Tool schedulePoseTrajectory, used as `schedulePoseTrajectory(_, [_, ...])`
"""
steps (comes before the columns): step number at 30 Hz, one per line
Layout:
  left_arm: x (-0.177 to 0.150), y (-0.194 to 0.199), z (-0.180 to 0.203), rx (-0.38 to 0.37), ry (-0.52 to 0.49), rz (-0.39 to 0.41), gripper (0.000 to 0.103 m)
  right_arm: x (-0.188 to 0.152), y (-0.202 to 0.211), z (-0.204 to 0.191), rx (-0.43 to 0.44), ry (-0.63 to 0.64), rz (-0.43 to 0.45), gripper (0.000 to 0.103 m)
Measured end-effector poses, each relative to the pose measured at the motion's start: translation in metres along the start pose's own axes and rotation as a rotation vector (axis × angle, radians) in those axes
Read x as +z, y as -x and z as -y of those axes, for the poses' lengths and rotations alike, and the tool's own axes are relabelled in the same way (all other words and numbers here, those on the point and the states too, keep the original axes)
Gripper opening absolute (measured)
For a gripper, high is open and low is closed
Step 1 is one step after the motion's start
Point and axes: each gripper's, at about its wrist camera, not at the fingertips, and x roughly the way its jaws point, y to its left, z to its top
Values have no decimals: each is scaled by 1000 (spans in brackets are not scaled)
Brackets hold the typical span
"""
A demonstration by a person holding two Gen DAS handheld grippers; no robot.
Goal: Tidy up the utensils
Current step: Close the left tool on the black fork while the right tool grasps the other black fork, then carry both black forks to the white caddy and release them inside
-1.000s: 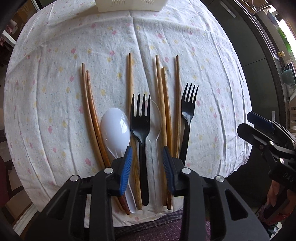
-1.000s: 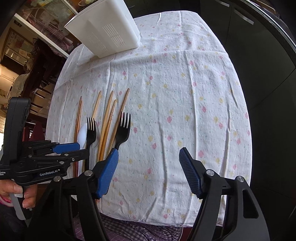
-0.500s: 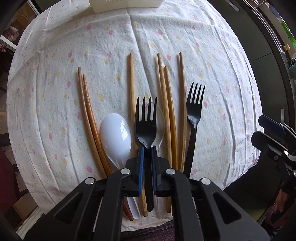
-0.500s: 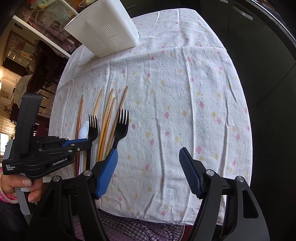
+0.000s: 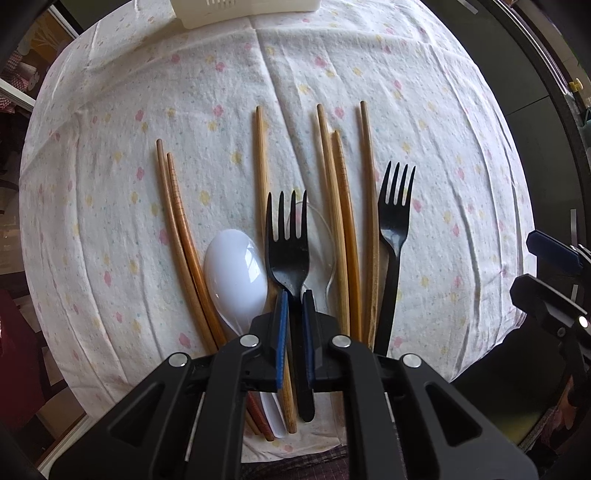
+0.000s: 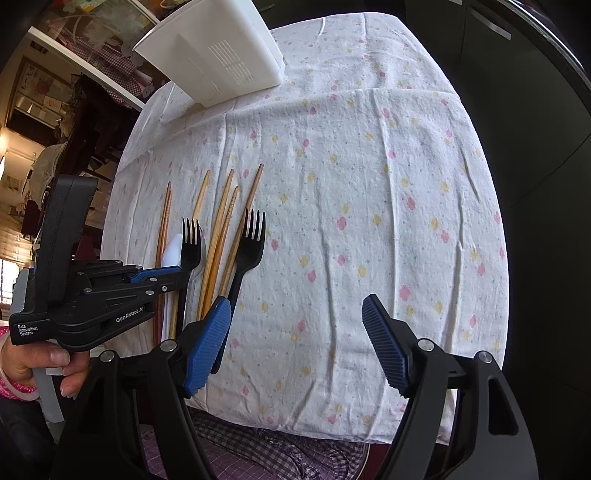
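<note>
A: What does the left wrist view show?

B: The left gripper (image 5: 293,317) sits low in the middle, its blue-padded fingers (image 5: 281,325) clamped on the neck of a black plastic fork (image 5: 288,254), tines pointing away. The fork lies on a tabletop covered with a white cloth dotted with pink and yellow flowers (image 5: 424,110). Just left of it rests a glossy white plastic spoon (image 5: 236,277); just right, partly under it, a clear plastic spoon (image 5: 321,240). Two dark wooden chopsticks (image 5: 177,229) lie together left of the white spoon. One pale wooden chopstick (image 5: 261,162) runs behind the held fork. Three more pale chopsticks (image 5: 343,206) lie close together on the right, and beyond them a second black plastic fork (image 5: 394,225). A white slotted plastic holder (image 5: 243,11) stands at the far edge. The right gripper (image 5: 550,280) shows at the right border.

A: And the right wrist view?

B: The right gripper (image 6: 295,343) hovers over the near edge of the cloth (image 6: 369,184), its ribbed blue fingers (image 6: 207,343) wide apart, holding nothing. The left finger overlaps the handle of the second fork (image 6: 248,251). The left gripper (image 6: 173,275), in a hand (image 6: 33,365), is closed on the first fork (image 6: 190,247). The holder (image 6: 214,55) stands far left, well apart from the utensils.
</note>
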Motion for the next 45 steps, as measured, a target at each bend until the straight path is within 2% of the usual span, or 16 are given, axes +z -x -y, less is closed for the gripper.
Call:
schedulePoseTrajectory(3, [0,-8,8,4,5,-45,9,0,0,0,-3,2,-1,74])
schedulePoseTrajectory(6, [0,-10,17,31,-29,-20,9,0,1,0,3,3,-2,74])
schedulePoseTrajectory(11, [5,-5,10,1,-2,8,8,0,-3,-2,-1,11,-14,74])
schedulePoseTrajectory(15, [7,14,0,-31,7,47,8,4,-16,-11,-3,10,-64,74])
schedulePoseTrajectory(17, [5,26,-6,-39,7,75,8,8,-25,-14,-11,-8,-89,69])
schedulePoseTrajectory(19, [3,37,-14,-51,7,96,8,13,-35,-20,-21,-20,-122,53])
schedulePoseTrajectory(21, [-3,46,-23,-64,4,114,8,16,-47,-28,-28,-25,-166,44])
schedulePoseTrajectory(23, [-7,51,-33,-76,1,125,8,20,-58,-38,-55,-23,-193,41])
schedulePoseTrajectory(25, [-12,55,-45,-87,-1,137,8,24,-66,-46,-86,-29,-198,30])
schedulePoseTrajectory(28, [-20,55,-57,-104,3,146,8,31,-75,-58,-125,-32,-210,21])
schedulePoseTrajectory(30, [-30,54,-60,-114,5,152,8,33,-81,-65,-156,-37,-221,17])
schedulePoseTrajectory(39, [-40,60,-75,-143,-13,176,8,39,-97,-72,-248,-65,-259,15])
schedulePoseTrajectory(43, [-38,63,-74,-131,-20,199,8,38,-100,-80,-296,-29,-243,13])
schedulePoseTrajectory(45, [-36,67,-73,-131,-18,211,8,35,-99,-81,-287,-32,-228,10])
